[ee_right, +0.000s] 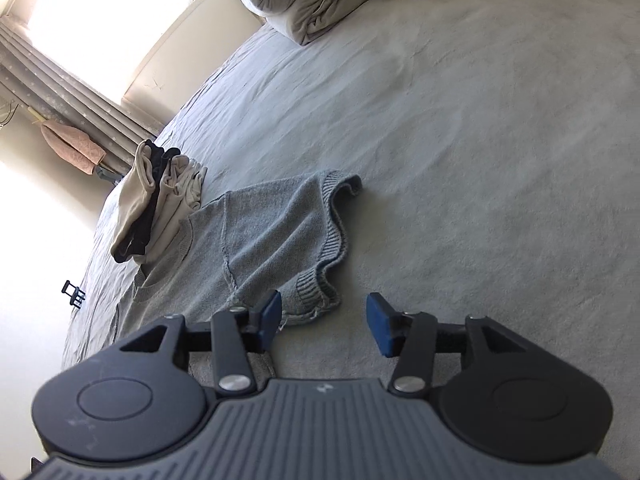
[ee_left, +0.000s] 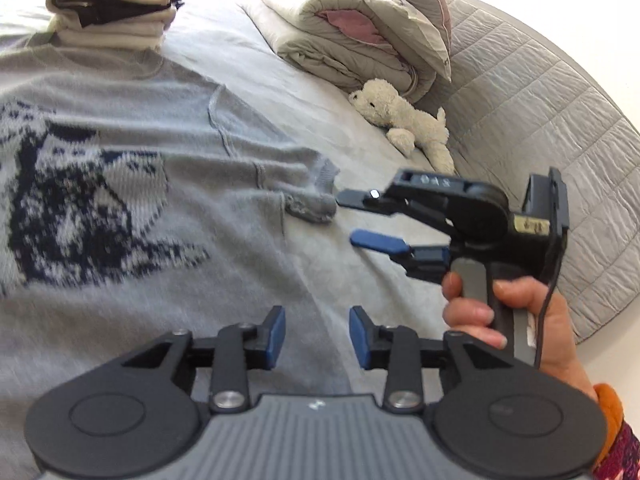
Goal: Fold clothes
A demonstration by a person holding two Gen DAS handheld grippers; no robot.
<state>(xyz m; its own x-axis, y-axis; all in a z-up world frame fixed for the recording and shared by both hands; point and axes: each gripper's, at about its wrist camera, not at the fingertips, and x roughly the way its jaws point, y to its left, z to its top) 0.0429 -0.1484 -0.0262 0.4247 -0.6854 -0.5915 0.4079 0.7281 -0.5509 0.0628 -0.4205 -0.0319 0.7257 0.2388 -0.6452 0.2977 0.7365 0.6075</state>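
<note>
At the bottom of the left wrist view the left claw (ee_left: pixel 317 336) hangs released, its blue pads (ee_left: pixel 277 334) apart with nothing between them, over the lower part of a grey knitted sweater (ee_left: pixel 132 184) that lies spread flat on the bed (ee_left: pixel 360 272). A dark navy pattern fills the sweater's front at the left of the frame, and its short sleeve (ee_left: pixel 308 200) reaches toward the centre. Just right of that sleeve's cuff, the right claw (ee_left: pixel 356 216) is held in a hand (ee_left: pixel 520 320) at the lower right; it too is released, its tips close to the cuff but apart from it. In the right wrist view the right claw (ee_right: pixel 324 322) sits at the bottom with its pads wide, the sleeve's ribbed cuff (ee_right: pixel 316 296) just beyond the left pad. Farther back, at the sweater's neckline, stands a stack of folded clothes (ee_left: pixel 116 12) in cream and black, in the upper left of the frame. A white plush toy (ee_left: pixel 404 120) lies right of centre, in front of a rolled grey duvet (ee_left: pixel 352 28) at the top.
</note>
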